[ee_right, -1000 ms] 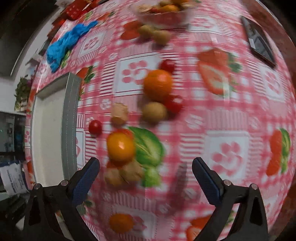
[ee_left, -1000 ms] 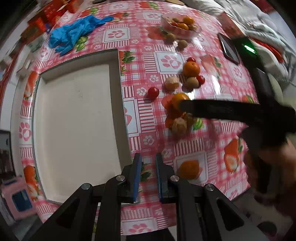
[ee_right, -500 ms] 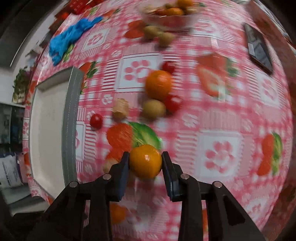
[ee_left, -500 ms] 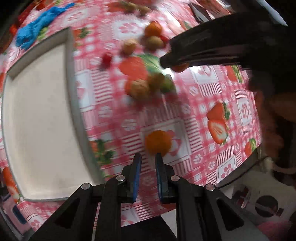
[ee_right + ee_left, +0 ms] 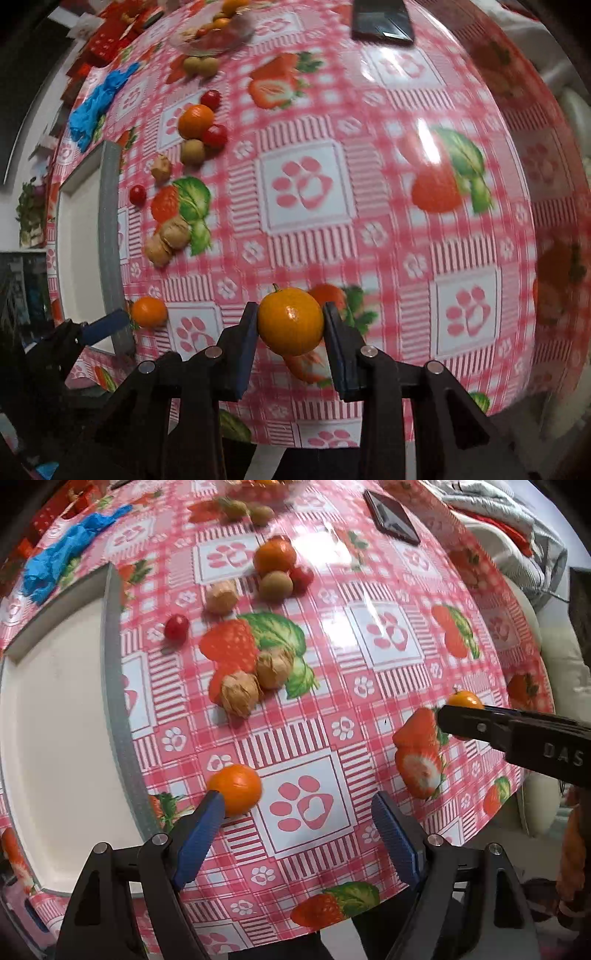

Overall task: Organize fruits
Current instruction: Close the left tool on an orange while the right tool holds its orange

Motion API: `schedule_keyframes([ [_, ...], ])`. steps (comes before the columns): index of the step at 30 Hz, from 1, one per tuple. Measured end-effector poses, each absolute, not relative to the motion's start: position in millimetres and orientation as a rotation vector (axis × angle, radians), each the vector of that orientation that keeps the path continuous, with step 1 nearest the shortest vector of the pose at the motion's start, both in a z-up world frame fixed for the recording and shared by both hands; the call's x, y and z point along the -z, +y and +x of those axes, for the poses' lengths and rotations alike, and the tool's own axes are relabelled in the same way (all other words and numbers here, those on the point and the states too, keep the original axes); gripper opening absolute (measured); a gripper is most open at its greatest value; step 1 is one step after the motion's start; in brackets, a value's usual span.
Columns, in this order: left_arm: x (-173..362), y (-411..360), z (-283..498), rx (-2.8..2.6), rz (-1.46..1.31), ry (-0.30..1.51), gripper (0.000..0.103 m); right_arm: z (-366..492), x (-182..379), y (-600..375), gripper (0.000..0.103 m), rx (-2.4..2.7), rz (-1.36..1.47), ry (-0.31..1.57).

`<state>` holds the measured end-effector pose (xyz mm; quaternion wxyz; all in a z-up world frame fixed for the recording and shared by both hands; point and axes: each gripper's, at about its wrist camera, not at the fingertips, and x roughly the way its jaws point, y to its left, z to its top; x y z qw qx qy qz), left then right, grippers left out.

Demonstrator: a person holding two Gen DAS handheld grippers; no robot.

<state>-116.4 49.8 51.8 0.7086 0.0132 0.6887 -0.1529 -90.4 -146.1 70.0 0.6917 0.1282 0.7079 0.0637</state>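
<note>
Right gripper [image 5: 290, 326] is pinching an orange [image 5: 290, 320] at bottom center. Left gripper [image 5: 297, 821] is spread wide, one finger touching another orange [image 5: 235, 789] beside the tray [image 5: 118, 709].

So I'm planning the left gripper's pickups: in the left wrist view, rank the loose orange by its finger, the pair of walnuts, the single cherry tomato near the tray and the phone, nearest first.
From the left gripper:
1. Loose orange, at its left fingertip.
2. Pair of walnuts, farther up, on the printed strawberry.
3. Single cherry tomato, up and left, near the tray.
4. Phone, at the far right edge.
</note>
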Motion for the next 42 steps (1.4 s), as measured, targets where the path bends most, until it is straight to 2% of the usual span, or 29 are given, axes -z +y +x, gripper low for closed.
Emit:
schedule_keyframes([
  [7,-44.8,30.9,-114.4,0.299,0.151,1.465,0.083,-102.6,-70.0,-159.4,0.037,-0.109,0.312,1.583],
  [11,-44.5,49.8,-105.1,0.26,0.056,1.481,0.083,-106.8,-72.1,-165.3,0.037,-0.095,0.332,1.58],
  [22,-14.2,47.7,-97.3,0.233,0.109,1.535,0.082,-110.7,-65.4,-160.9,0.037,-0.103,0.354,1.594],
  [34,-15.0,72.4,-63.7,0.174,0.027,1.537,0.082,-109.4,-64.1,-162.8,0.037,-0.099,0.371,1.596],
  [37,-12.8,70.8,-71.1,0.187,0.07,1.552,0.07,-109.1,-64.3,-162.1,0.037,-0.102,0.37,1.597],
  [39,-6.6,65.8,-76.2,0.196,0.085,1.566,0.057,-108.7,-64.5,-162.0,0.037,-0.103,0.367,1.597],
  [40,-3.3,63.9,-79.6,0.195,0.094,1.57,0.056,-108.5,-64.9,-162.1,0.037,-0.102,0.367,1.597],
  [41,-2.5,60.8,-81.4,0.195,0.107,1.563,0.05,-108.3,-65.3,-162.2,0.037,-0.101,0.365,1.598],
  [42,-2.3,59.5,-81.2,0.197,0.116,1.559,0.038,-108.2,-66.0,-162.3,0.037,-0.101,0.363,1.598],
])
